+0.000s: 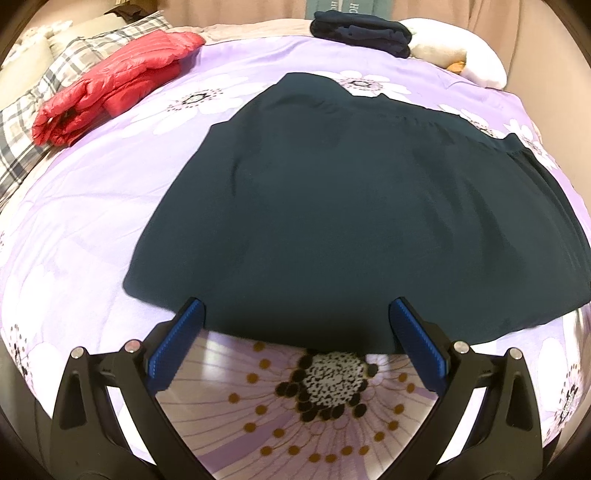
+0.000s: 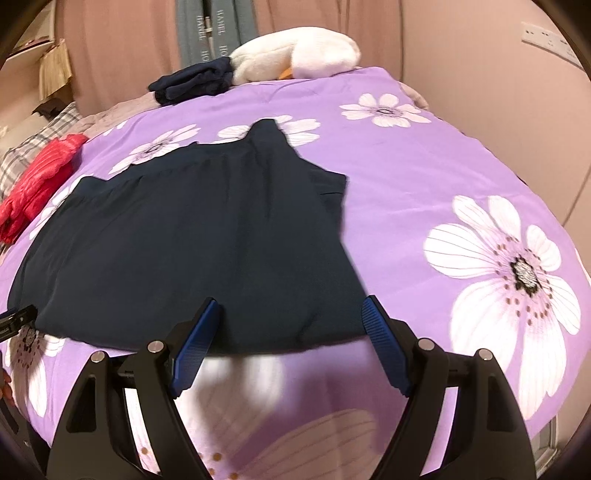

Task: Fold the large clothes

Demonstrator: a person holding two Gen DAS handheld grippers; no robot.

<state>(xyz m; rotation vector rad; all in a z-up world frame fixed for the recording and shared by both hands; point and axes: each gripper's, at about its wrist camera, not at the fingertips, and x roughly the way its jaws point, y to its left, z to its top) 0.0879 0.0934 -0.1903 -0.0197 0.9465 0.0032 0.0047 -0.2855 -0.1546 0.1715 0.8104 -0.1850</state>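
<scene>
A large dark teal garment (image 1: pixel 332 206) lies spread flat on the purple flowered bedspread (image 1: pixel 92 206); it also shows in the right wrist view (image 2: pixel 199 236). My left gripper (image 1: pixel 295 314) is open and empty, its blue pads (image 1: pixel 177 343) just over the garment's near hem. My right gripper (image 2: pixel 291 314) is open and empty over the near hem toward the garment's right corner. The tip of the left gripper (image 2: pixel 14 319) shows at the left edge of the right wrist view.
A folded red puffer jacket (image 1: pixel 110 85) lies at the far left by plaid pillows (image 1: pixel 22 129). A folded dark navy garment (image 1: pixel 362 31) and a white plush toy (image 1: pixel 461 55) sit at the far edge. Pink curtains hang behind the bed.
</scene>
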